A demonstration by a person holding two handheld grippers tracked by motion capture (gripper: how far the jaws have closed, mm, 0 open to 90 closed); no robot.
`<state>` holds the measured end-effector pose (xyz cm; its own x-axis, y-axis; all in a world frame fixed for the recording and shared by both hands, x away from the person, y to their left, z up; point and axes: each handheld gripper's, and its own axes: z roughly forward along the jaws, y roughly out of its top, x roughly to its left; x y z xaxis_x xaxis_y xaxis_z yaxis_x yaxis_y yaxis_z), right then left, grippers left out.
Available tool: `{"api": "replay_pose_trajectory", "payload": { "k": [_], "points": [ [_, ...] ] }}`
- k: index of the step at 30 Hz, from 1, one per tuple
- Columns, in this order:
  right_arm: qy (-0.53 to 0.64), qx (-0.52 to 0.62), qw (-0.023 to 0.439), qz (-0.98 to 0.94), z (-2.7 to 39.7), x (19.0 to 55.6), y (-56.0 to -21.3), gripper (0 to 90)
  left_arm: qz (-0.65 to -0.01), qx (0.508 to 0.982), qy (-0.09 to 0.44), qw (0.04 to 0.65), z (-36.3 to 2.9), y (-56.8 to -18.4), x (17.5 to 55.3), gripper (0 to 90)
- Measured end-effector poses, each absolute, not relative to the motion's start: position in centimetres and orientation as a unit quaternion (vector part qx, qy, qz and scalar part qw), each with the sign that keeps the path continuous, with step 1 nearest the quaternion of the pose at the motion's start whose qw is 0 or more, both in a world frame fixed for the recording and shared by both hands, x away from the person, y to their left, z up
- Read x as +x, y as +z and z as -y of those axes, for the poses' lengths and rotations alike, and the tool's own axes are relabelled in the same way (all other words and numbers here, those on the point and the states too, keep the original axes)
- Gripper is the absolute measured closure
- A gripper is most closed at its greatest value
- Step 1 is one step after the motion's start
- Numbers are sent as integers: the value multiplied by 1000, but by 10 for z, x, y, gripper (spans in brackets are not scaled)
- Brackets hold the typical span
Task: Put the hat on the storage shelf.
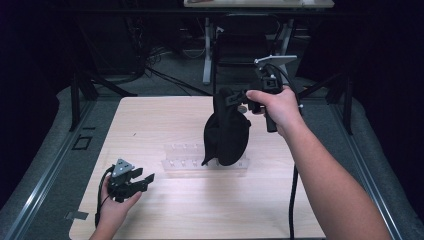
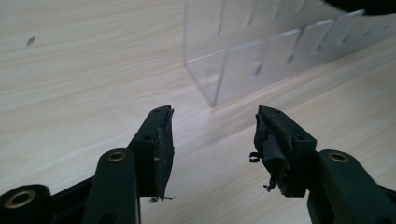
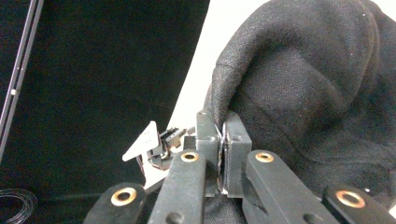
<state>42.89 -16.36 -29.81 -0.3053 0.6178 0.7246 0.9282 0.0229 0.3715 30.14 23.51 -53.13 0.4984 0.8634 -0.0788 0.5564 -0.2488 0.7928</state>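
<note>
**Black fabric bag held aloft over a clear rack**

Jaws of the right gripper (image 3: 222, 154) are pressed together on a fold of the black woven fabric bag (image 3: 317, 93), the cloth being pinched at its upper edge. In the high view the right gripper (image 1: 239, 97) is seen raised above the far half of the pale wood-grain table (image 1: 150, 125), gripped by the right hand (image 1: 280, 107), with a grey three-cornered plate on top and a black cable trailing down beside the forearm. The bag (image 1: 227, 132) hangs from the jaws as a rounded, slumped pouch; its lower end is seen in front of the clear plastic rack (image 1: 185, 157), and whether it touches the rack cannot be told.

The rack is a low, transparent, rectangular piece divided by thin walls into a row of compartments, each wall marked by small holes or slots. Its right part is hidden behind the bag. In the left gripper view the near corner of the rack (image 2: 243, 60) is seen just beyond the jaws, with bare tabletop between.

The left gripper (image 1: 142, 181) is held low at the near left of the table by the left hand (image 1: 116, 207), well apart from the bag. Its jaws are spread wide with nothing between them (image 2: 212, 140); the black pads are worn, with frayed, peeling edges.

The bag's surface is matte and coarse-woven. Beyond the table, dark floor, cables and metal frame legs are visible.
</note>
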Motion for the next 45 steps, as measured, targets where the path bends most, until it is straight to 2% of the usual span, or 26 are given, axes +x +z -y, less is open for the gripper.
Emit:
{"api": "replay_pose_trajectory", "payload": {
  "k": [25, 45],
  "points": [
    [-436, -548, 194, 686, 149, 430, -303, 875, -346, 817, 186, 422, -141, -477, 305, 535],
    [-441, -545, 196, 686, 143, 431, -304, 874, -301, 830, 188, 431, -100, -460, 304, 576]
  ]
}}
